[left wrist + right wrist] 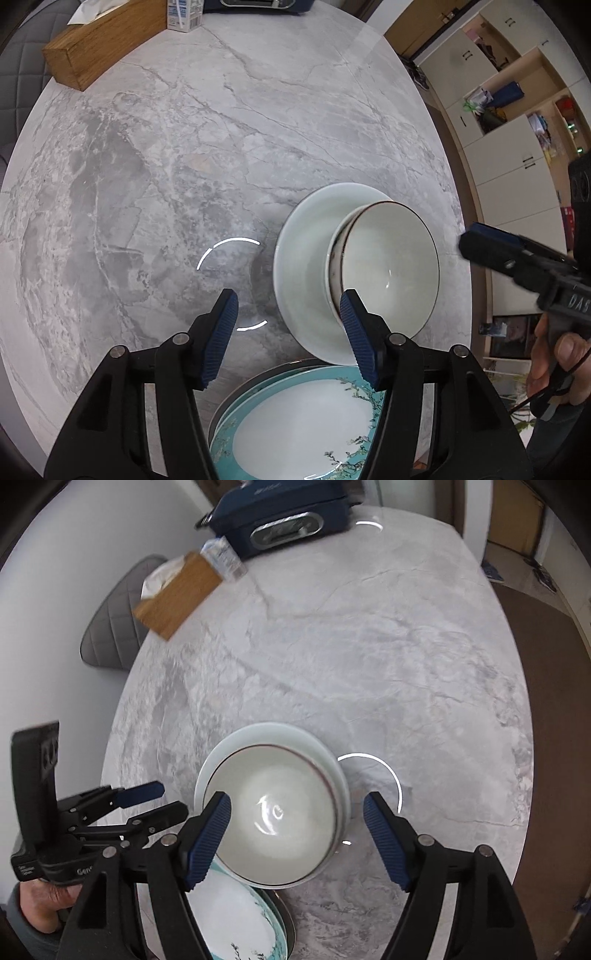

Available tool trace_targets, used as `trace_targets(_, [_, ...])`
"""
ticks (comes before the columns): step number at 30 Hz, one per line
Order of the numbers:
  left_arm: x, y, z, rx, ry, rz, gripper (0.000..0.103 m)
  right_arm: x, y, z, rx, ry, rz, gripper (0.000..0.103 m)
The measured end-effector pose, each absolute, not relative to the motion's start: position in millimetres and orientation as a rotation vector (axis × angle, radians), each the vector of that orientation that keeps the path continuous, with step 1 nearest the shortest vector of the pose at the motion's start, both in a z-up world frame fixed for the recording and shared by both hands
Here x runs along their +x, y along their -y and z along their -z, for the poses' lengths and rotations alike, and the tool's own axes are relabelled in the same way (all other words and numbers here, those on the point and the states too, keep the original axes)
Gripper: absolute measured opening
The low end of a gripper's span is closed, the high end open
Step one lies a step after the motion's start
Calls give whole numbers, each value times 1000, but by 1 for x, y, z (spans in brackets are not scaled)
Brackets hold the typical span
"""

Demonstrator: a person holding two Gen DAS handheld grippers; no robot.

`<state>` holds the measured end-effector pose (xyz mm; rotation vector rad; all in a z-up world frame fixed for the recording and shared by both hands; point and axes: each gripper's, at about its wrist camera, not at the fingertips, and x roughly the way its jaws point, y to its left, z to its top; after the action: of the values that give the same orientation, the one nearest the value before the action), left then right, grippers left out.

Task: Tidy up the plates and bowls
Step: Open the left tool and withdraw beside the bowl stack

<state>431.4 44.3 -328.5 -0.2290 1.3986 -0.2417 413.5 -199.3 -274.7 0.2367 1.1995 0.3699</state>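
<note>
A white bowl with a dark rim (388,262) sits nested in a larger pale bowl (306,243) on the marble table (184,147). A stack of teal floral plates (295,424) lies just in front of them. My left gripper (288,314) is open and empty, its right finger close to the nested bowls. In the right wrist view my right gripper (297,812) is open above the dark-rimmed bowl (273,812), with the pale bowl (325,753) under it and the teal plates (236,919) below. The left gripper shows there at the left (147,805).
A wooden tissue box (99,40) and a small carton (184,14) stand at the table's far edge, beside a dark blue appliance (280,517). A grey chair (110,624) is behind the table. Cabinets and shelves (517,110) line the right wall.
</note>
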Motion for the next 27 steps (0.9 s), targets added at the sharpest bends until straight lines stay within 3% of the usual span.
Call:
trace_targets(6, [427, -58, 337, -258, -1394, 232, 56, 397, 265, 315, 669, -1193, -435, 76])
trace_targets(13, [423, -54, 356, -149, -1398, 185, 56, 383, 282, 348, 556, -1224, -251, 76])
trace_targets(18, [424, -62, 368, -177, -1398, 168, 63, 385, 286, 365, 571, -1238, -271, 73])
trace_targets(27, [429, -59, 378, -191, -1407, 198, 64, 391, 280, 376, 614, -1247, -341, 67])
